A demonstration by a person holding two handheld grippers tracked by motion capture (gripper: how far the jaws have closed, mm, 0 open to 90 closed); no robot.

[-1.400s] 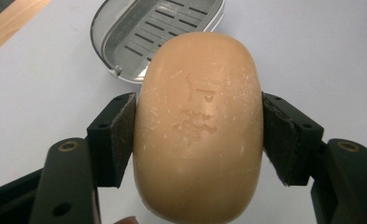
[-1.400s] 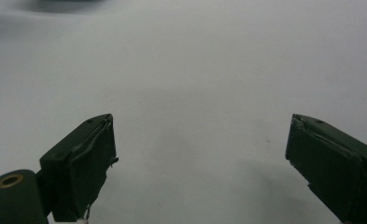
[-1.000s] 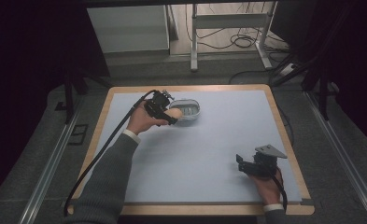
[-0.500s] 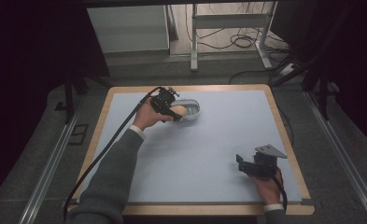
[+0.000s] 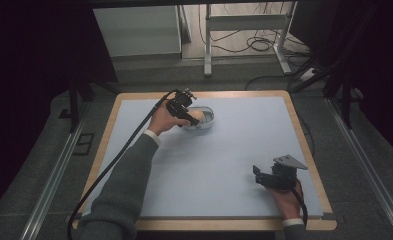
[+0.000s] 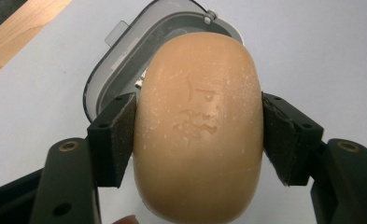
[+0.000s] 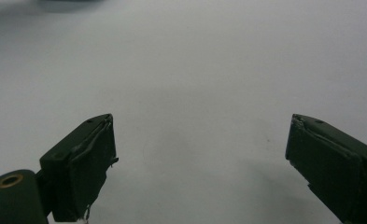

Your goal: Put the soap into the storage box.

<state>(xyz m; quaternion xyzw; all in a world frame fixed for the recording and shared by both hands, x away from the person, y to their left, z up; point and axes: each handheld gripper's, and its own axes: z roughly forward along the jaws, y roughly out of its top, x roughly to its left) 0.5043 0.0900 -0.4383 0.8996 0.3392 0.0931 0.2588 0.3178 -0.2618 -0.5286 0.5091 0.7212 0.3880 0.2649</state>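
Under both tools spreads the table (image 5: 224, 165). Just beyond the left tool (image 6: 197, 140) sits the soap dish (image 6: 125, 60); its pads clench the soap bar (image 6: 197, 126) above it. A slick bar could squirt out if squeezed harder. Right tool (image 7: 200, 158) rests released, empty.

so it's a square wooden-edged table (image 5: 115, 120) with a pale blue-grey mat (image 5: 209, 165) covering nearly all of the top. a small oval grey dish (image 5: 207, 119) sits on the mat toward the far edge.
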